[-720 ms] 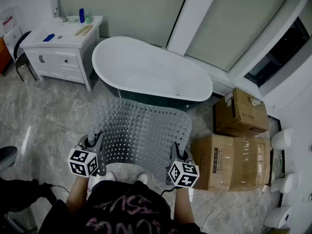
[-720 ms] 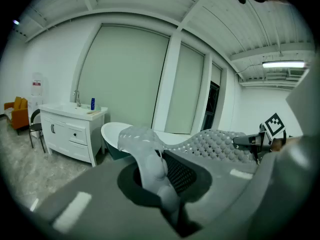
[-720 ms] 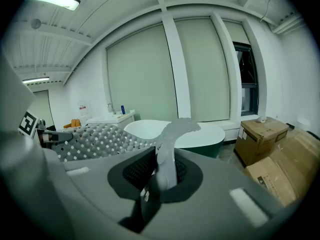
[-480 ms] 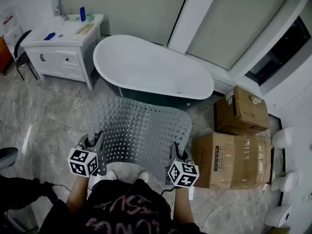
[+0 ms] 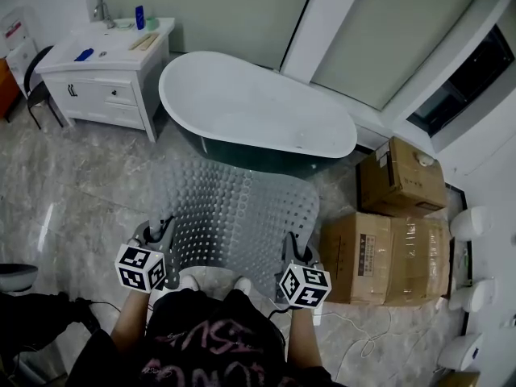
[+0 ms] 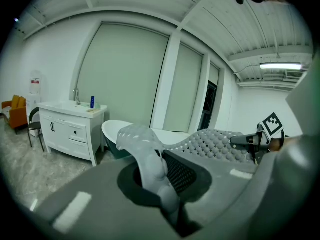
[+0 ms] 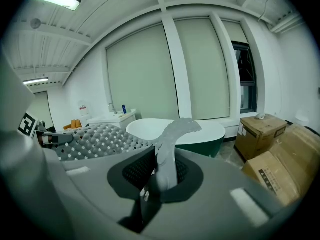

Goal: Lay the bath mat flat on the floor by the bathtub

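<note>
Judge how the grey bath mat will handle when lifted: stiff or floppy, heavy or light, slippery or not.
Probably floppy: the bath mat bows between the left claw and right claw, and its pinched corners curl over. Likely light for its size: two corner pinches carry it. Its bumps and holes suggest rubbery, fairly grippy material.

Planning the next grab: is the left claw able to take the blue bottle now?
Probably not: left claw is shut on the bath mat; the blue bottle stands away on the vanity.
</note>
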